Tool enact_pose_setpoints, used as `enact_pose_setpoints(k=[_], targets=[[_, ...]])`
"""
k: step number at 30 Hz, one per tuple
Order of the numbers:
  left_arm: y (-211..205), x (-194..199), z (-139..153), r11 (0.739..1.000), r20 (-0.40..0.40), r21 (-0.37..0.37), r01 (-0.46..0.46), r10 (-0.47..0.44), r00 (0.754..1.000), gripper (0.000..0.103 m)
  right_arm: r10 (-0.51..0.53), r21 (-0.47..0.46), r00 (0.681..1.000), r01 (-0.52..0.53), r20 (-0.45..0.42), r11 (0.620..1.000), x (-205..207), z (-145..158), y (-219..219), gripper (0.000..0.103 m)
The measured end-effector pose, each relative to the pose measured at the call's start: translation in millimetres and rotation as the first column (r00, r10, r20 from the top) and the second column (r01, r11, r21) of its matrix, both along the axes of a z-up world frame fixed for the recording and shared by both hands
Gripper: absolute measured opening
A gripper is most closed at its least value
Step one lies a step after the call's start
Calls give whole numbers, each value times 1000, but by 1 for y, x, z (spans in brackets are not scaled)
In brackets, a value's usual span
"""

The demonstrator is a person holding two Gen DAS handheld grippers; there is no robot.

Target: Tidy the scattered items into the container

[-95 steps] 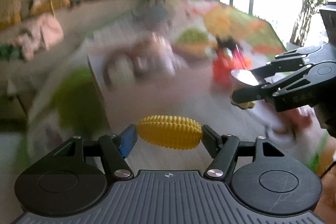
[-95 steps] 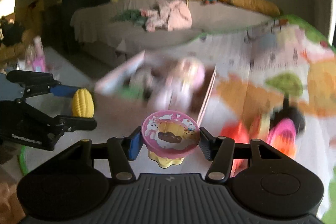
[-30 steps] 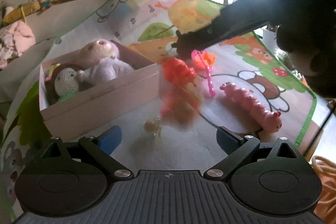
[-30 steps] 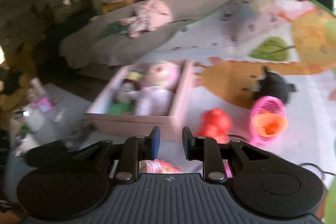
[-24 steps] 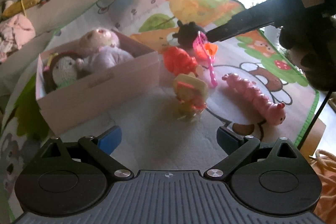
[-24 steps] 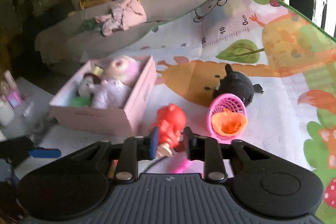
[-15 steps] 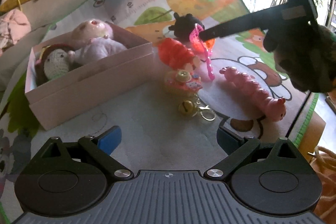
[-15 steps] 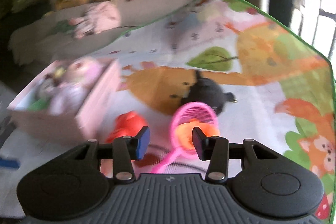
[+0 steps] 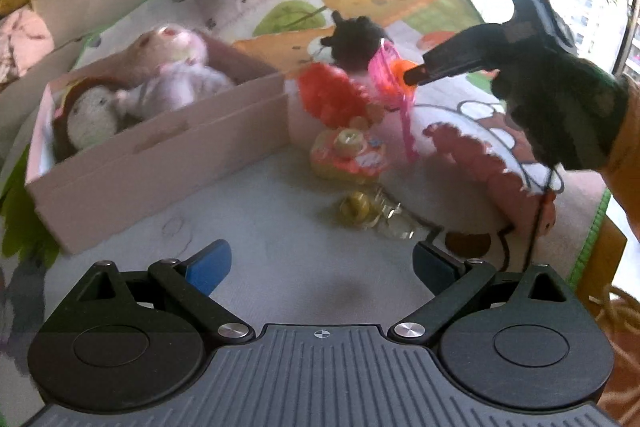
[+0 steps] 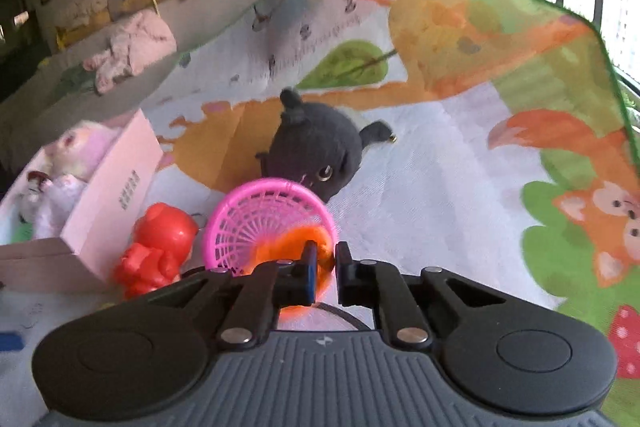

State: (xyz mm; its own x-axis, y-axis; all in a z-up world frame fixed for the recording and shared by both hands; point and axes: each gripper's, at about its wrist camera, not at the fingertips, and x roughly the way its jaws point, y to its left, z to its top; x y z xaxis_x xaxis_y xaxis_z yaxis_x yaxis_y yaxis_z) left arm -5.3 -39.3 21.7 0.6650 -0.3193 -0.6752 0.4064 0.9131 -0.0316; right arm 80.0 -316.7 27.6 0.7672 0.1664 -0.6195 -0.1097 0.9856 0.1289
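A pink cardboard box point(image 9: 160, 163) holds plush dolls point(image 9: 172, 75); it also shows in the right wrist view point(image 10: 116, 187). My left gripper point(image 9: 320, 263) is open and empty above the mat. My right gripper point(image 10: 323, 267) is shut on an orange toy point(image 10: 296, 247) lying in a pink scoop net point(image 10: 256, 223). Beside the net lie a red figure point(image 10: 156, 247) and a black plush cat point(image 10: 316, 151). In the left wrist view a pink-and-yellow round toy point(image 9: 348, 159), a gold keychain bell point(image 9: 356, 207) and a pink caterpillar point(image 9: 484, 171) lie on the mat.
A colourful play mat point(image 10: 460, 131) covers the surface; its green edge point(image 9: 592, 227) runs at the right. A sofa with plush toys point(image 10: 132, 47) stands behind. An orange cord point(image 9: 616, 307) lies off the mat's right edge.
Both held toys were let go; the left gripper opened. The round toy and bell now lie on the mat. The right gripper moved to the net and shut on the orange toy.
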Motion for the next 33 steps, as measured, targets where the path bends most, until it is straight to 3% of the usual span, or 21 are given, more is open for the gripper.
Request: enact_pose_setpoints(k=[5, 9, 10, 11, 13, 22, 30, 33], targets=[[-29, 28, -1, 999, 32, 36, 31, -32, 999, 100, 11, 37, 997, -14, 78, 999, -41, 20, -16, 8], [-56, 48, -6, 994, 47, 89, 70, -75, 996, 99, 57, 79, 996, -62, 63, 995, -62, 23, -18, 8], [-61, 51, -7, 992, 53, 99, 75, -80, 995, 95, 72, 84, 996, -77, 54, 993, -66, 23, -16, 8], [-64, 54, -8, 991, 55, 107, 76, -82, 995, 78, 91, 89, 995, -95, 46, 992, -70, 22, -13, 8], [-67, 58, -11, 991, 49, 114, 71, -77, 996, 62, 126, 96, 991, -129, 36, 987, -75, 19, -6, 8], [-31, 17, -7, 991, 22, 114, 72, -75, 997, 62, 257, 123, 966, -254, -10, 959, -88, 5, 40, 9], [19, -36, -1, 994, -23, 92, 60, -58, 998, 63, 418, 132, 906, -406, -74, 904, -102, -7, 92, 9], [31, -47, 2, 995, -23, 86, 54, -53, 998, 74, 414, 118, 907, -403, -84, 907, -105, -10, 96, 22]])
